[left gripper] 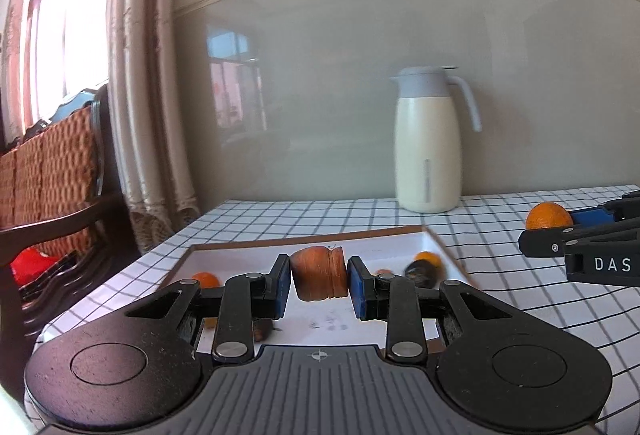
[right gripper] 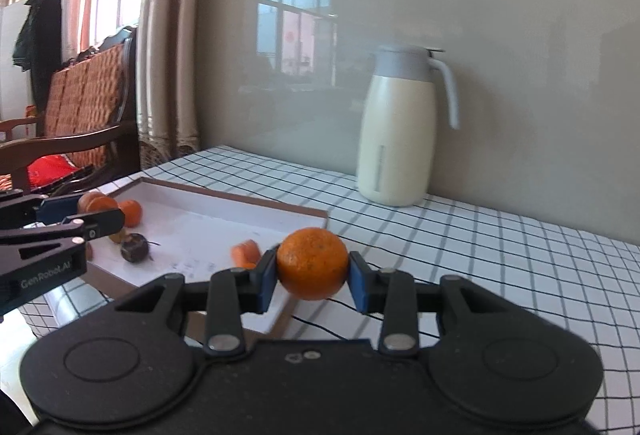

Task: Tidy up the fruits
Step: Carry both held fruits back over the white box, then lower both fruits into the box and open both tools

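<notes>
My left gripper [left gripper: 318, 277] is shut on a ridged brown-orange fruit [left gripper: 318, 275], held above a white tray with a brown rim [left gripper: 304, 241]. In the tray lie a small orange [left gripper: 206, 279], another orange [left gripper: 426, 258] and a dark round fruit [left gripper: 420, 273]. My right gripper [right gripper: 314, 267] is shut on a round orange [right gripper: 312, 263], just over the tray's near right corner [right gripper: 280, 319]. The right wrist view shows the left gripper [right gripper: 86, 213] with its brown fruit [right gripper: 94, 199] at the left, and a dark fruit [right gripper: 134, 247] and an orange-red piece [right gripper: 246, 253] in the tray.
A cream and grey thermos jug [left gripper: 426, 147] stands on the checked tablecloth [right gripper: 500, 255] against the wall, behind and to the right of the tray. A wooden chair with a woven back [left gripper: 52, 163] and curtains [left gripper: 148, 75] are off the table's left edge.
</notes>
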Tool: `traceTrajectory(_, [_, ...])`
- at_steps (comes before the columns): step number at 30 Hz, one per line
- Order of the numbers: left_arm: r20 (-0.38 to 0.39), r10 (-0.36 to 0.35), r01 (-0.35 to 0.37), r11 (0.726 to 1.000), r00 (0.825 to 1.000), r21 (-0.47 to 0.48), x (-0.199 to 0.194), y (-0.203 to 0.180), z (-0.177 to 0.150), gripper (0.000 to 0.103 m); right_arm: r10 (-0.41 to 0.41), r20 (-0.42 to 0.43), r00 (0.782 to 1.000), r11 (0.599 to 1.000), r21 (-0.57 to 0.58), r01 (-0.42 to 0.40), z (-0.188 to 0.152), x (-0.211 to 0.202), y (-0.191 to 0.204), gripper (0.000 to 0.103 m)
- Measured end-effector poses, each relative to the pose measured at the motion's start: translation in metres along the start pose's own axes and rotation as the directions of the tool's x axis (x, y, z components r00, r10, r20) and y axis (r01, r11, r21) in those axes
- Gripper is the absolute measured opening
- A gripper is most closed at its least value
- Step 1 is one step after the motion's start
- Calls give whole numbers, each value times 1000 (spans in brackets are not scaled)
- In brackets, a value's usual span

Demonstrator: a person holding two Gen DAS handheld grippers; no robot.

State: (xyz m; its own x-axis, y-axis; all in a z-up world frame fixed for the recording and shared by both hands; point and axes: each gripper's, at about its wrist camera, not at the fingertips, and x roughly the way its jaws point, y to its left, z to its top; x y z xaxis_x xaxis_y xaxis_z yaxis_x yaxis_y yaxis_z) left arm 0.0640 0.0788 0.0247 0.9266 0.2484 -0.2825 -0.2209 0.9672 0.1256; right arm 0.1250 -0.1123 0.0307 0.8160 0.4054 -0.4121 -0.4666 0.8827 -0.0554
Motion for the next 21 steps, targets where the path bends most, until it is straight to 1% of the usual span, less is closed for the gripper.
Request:
traceTrajectory(10, [-15,63,-64,997,998,-44,9,40,-6,31,49,10,999,998,-43,-48,10,20,31,29])
traceTrajectory(16, [-17,102,-104,992,995,-79,21,62,-5,31,66,20,998,997,-42,-65,18,32,39,29])
traceTrajectory(21, [-23,116,-117,989,993,-85,34,71,-4,31,73,12,997,996,-42,-73,23,45,43,29])
